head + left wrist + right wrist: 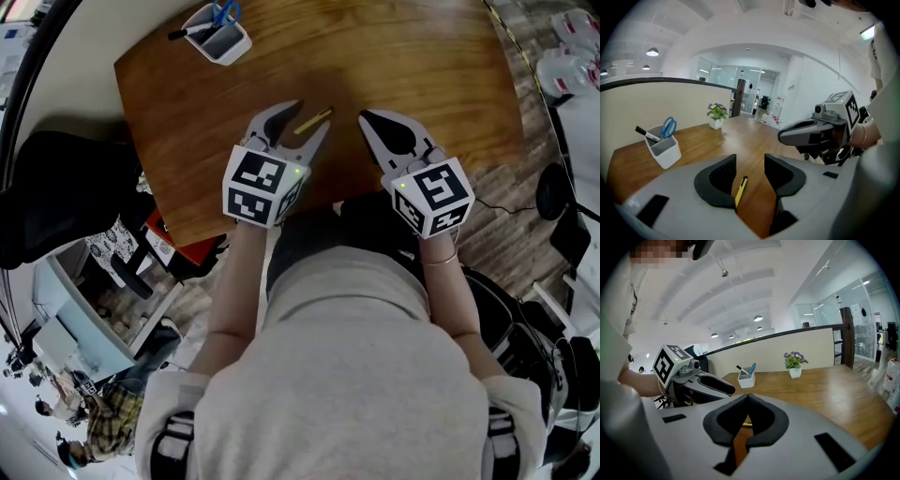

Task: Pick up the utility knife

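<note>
A yellow utility knife (313, 121) with a black tip lies on the wooden table (422, 66). In the left gripper view the utility knife (740, 189) shows in the gap between the jaws, nearer the left one, untouched. My left gripper (305, 124) is open and hovers just over the knife. My right gripper (364, 116) is shut with nothing in it, to the right of the knife. In the right gripper view a sliver of the utility knife (747, 424) shows behind the closed right gripper (747, 399).
A white pen holder (217, 36) with blue scissors and a marker stands at the table's far left corner. A small potted plant (716, 116) sits at the far end. A dark office chair (56, 192) is left of the table.
</note>
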